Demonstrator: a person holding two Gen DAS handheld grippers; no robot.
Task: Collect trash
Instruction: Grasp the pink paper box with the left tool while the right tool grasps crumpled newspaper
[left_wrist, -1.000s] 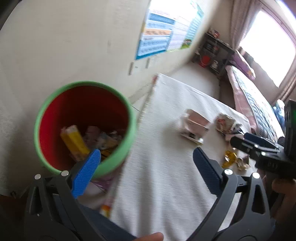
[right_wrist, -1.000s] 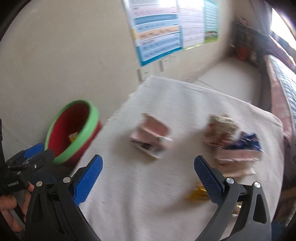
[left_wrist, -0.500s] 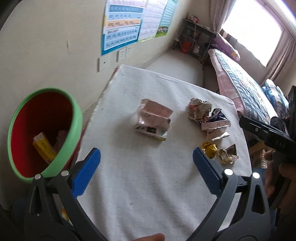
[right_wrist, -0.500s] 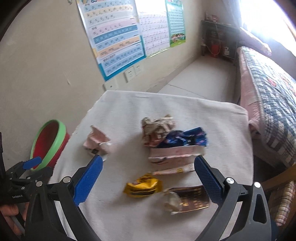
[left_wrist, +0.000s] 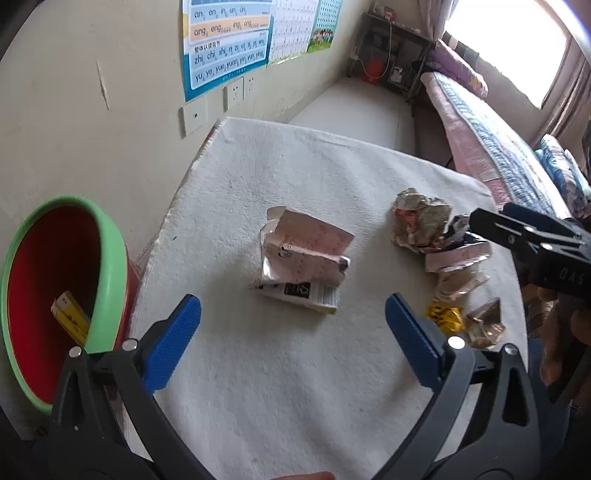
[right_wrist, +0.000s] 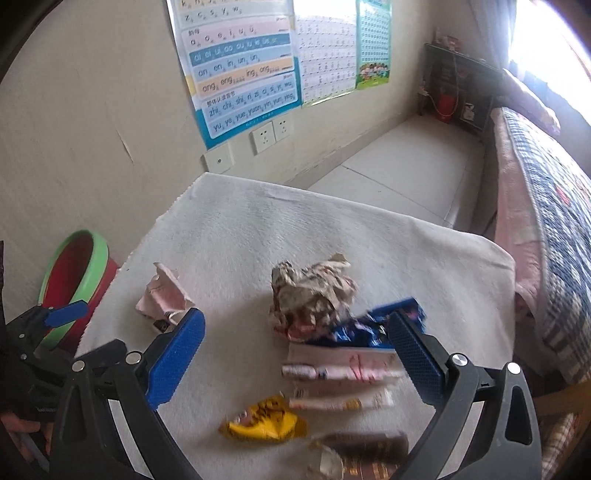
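Beside table (left_wrist: 295, 387), bin (left_wrist: 107, 266), yellow wrapper (left_wrist: 70, 319) inside

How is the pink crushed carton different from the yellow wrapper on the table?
The pink crushed carton is the larger of the two, pale pink with a printed white flap; the yellow wrapper is small and bright yellow. The carton lies alone in the middle of the white table, near the bin side; the wrapper lies among other scraps on the right. Both are crumpled, rest on the cloth, and are in neither hand-held gripper.

Both wrist views look down, seemingly close, sharing the white tabletop (left_wrist: 295, 387).
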